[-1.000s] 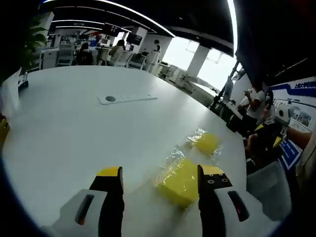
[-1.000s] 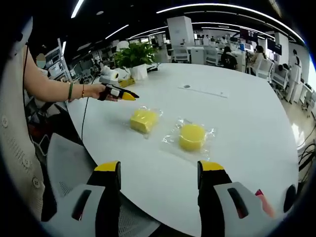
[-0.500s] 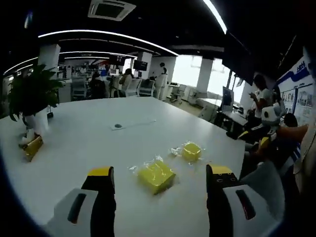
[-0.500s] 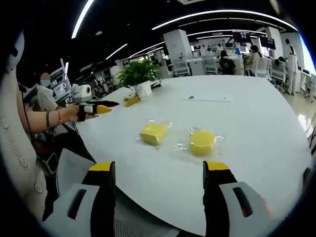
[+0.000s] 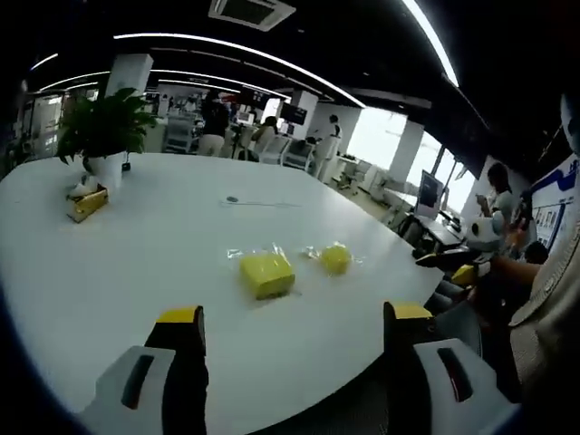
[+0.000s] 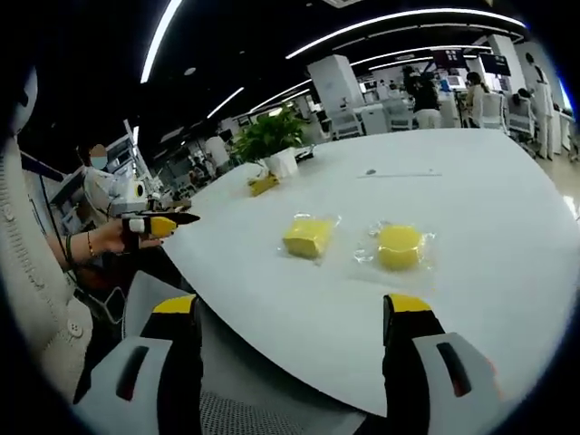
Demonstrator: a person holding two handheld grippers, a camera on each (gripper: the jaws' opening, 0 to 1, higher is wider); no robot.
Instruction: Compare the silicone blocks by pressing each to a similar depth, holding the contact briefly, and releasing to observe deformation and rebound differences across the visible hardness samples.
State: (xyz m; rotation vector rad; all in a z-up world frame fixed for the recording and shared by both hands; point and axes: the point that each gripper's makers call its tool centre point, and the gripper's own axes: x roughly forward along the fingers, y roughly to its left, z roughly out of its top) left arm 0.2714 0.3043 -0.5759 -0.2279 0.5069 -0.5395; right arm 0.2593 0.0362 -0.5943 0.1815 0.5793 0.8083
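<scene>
Two yellow silicone blocks in clear wrappers lie side by side on the white table (image 5: 109, 272). In the left gripper view the square block (image 5: 265, 274) is nearer and the round block (image 5: 335, 258) sits just right of it. My left gripper (image 5: 294, 317) hangs open at the table's near edge, well short of both. The right gripper view has the square block (image 6: 308, 236) on the left and the round block (image 6: 401, 245) on the right. My right gripper (image 6: 292, 308) is open, off the table edge, holding nothing. The left gripper (image 6: 159, 224) shows at far left in a hand.
A potted plant (image 5: 104, 127) and a small yellow pack (image 5: 88, 201) stand at the table's far left; they also appear as plant (image 6: 272, 136) and pack (image 6: 263, 184). A grey chair back (image 6: 149, 299) is below the table edge. People and desks fill the office behind.
Both grippers have drawn back from the blocks, off the table edge; the blocks now look smaller and farther away. The blocks lie where they were. Both grippers stay open.
</scene>
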